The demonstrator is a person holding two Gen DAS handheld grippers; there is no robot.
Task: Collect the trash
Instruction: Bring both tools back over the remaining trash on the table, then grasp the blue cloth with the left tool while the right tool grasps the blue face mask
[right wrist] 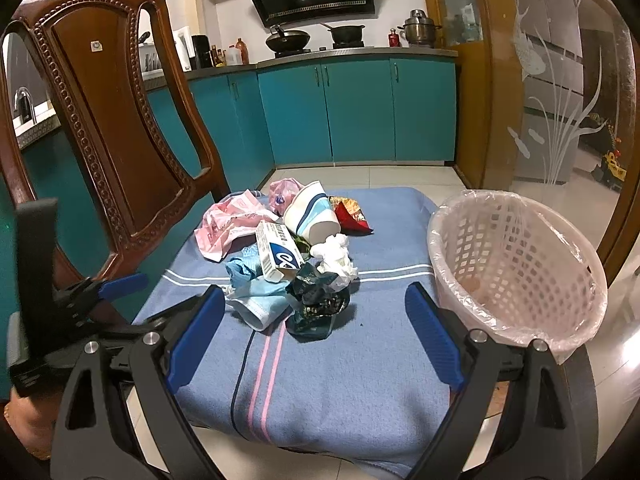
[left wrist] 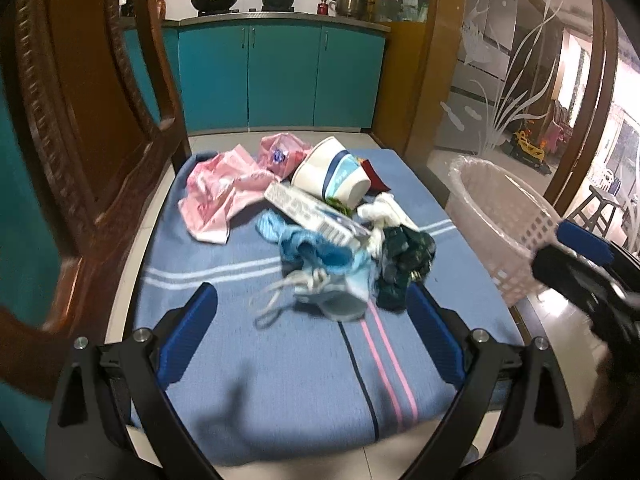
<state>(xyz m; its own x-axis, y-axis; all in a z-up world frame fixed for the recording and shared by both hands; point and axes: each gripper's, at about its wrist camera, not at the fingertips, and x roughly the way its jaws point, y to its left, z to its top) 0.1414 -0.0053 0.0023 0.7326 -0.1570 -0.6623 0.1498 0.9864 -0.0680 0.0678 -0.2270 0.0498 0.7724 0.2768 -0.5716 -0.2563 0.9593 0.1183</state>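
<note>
Reaching toward the heap of trash, the left gripper [left wrist: 312, 312] hangs with its jaws spread wide and nothing between them, just short of the crumpled face mask [left wrist: 320, 280] at the near side of the pile. The right gripper [right wrist: 316, 312] is likewise wide open and empty, poised above the near edge of the blue blanket [right wrist: 340, 380]. The pile sits around the blanket's middle: mask, dark green wrapper [right wrist: 316, 300], white tissue [right wrist: 334, 258], small box [right wrist: 278, 248], paper cup [right wrist: 310, 216], pink bag [right wrist: 230, 224]. The lined basket [right wrist: 516, 272] stands just off the blanket's right edge and looks empty, so collecting seems barely begun. The next move likely calls for closing on one loose piece, probably the mask or wrapper, without dragging its neighbours.
</note>
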